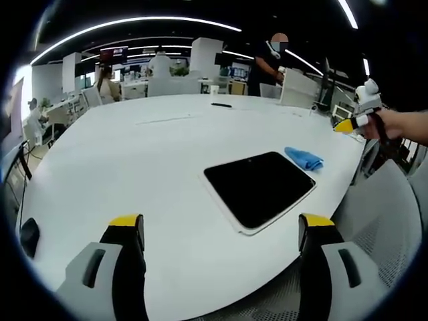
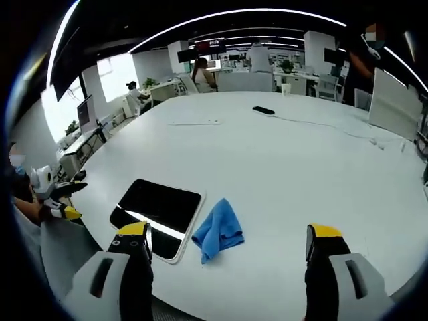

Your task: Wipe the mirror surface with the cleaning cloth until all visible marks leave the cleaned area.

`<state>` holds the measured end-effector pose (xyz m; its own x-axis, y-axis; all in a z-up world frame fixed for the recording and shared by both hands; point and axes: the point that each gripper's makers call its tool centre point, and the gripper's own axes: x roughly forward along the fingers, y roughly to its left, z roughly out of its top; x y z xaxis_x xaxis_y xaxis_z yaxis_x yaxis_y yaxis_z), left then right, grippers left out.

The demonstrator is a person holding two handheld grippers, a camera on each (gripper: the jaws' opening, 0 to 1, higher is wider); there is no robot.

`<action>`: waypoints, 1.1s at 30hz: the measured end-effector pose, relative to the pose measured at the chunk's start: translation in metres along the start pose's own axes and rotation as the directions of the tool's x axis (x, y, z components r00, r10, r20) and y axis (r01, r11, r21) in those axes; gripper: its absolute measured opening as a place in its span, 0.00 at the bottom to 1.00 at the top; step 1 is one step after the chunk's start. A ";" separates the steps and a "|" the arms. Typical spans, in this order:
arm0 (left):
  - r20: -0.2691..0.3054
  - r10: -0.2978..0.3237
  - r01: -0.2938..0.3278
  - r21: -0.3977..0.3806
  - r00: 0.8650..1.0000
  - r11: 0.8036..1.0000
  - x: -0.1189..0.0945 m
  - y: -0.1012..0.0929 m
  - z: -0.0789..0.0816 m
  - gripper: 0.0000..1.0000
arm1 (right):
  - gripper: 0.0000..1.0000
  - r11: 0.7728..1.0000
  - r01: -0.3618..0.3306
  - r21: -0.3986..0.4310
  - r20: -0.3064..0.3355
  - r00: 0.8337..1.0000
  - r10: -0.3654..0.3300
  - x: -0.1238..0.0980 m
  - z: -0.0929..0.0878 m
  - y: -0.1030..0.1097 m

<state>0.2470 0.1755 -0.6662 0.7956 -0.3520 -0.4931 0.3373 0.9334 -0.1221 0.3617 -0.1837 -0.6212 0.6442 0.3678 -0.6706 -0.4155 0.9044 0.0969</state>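
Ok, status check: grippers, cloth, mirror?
Left gripper and right gripper open, empty, above the table. Blue cloth crumpled beside the mirror, untouched. Nothing in the way.

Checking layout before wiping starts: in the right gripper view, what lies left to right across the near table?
Left gripper at the table's edge → mirror → blue cleaning cloth, crumpled beside it.

You won't find any text you can read here. The one candidate is a dark hanging sign with red lettering (image 2: 215, 45) at the top centre of your right gripper view, also at the upper left of your left gripper view, too small and blurred to make out.
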 end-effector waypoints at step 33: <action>-0.025 -0.007 0.008 0.018 1.000 1.000 0.002 -0.001 -0.004 0.89 | 0.21 0.988 -0.103 -0.116 -0.453 0.891 0.040 0.108 -0.059 0.023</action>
<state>0.2461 0.1739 -0.6710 0.7804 -0.3569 -0.5134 0.3522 0.9294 -0.1107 0.3839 -0.1362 -0.7350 0.2664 0.2656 -0.9265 -0.5511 0.8306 0.0796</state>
